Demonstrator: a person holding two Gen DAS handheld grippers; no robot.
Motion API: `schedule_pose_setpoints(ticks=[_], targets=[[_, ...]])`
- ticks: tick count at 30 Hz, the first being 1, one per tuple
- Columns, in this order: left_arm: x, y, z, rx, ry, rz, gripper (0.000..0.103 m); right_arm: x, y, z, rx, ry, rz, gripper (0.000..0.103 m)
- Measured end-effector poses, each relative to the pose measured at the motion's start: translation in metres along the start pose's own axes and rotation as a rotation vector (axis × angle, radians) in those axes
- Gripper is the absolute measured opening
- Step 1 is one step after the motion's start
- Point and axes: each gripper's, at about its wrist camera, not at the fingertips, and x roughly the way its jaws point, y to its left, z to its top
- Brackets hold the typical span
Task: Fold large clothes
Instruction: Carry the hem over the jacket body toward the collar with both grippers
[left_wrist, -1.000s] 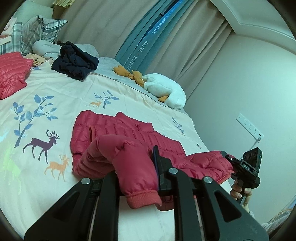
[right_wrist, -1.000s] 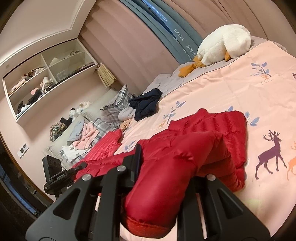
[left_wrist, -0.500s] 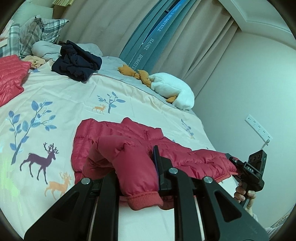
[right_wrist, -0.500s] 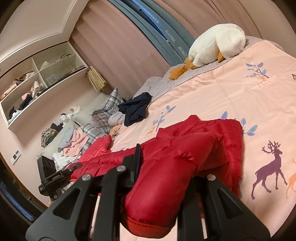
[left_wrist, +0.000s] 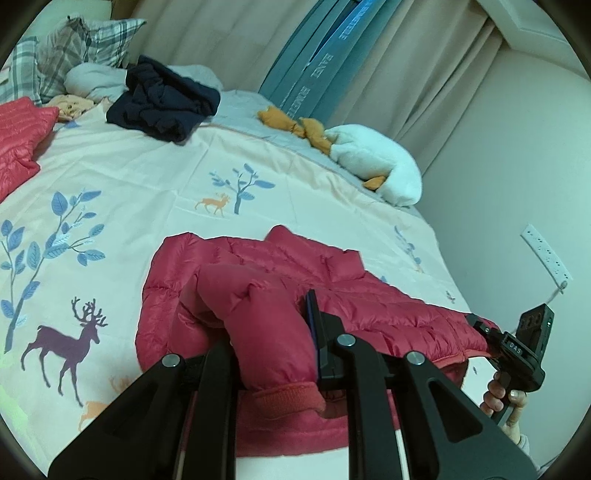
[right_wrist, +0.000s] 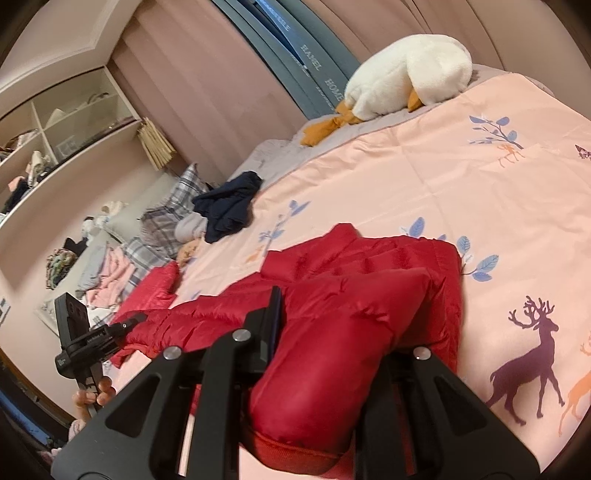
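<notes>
A red puffer jacket lies spread on the bed, its body flat on the deer-print cover. My left gripper is shut on one sleeve near its ribbed cuff. My right gripper is shut on the other sleeve, whose cuff hangs toward the camera. Each gripper shows in the other's view: the right one at the jacket's right end, the left one at its left end. Both sleeves are stretched apart, low over the bed's near edge.
A dark navy garment lies crumpled at the far side. A white plush goose rests by the curtains. Another red jacket lies at the left. Plaid pillows and wall shelves stand beyond.
Both grippers have tilted and shifted slightly with the sleeves held; the jacket sits lower in view and its body lies flatter on the bed.
</notes>
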Motion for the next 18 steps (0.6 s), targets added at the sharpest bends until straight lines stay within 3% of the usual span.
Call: schedule_pose_setpoints(ticks=[18], targets=[[0.102,0.004,0.055,-0.015,0.083,0.151,0.016,0.080,-0.023,0.048,-0.008,0.018,-0.153,0.016]])
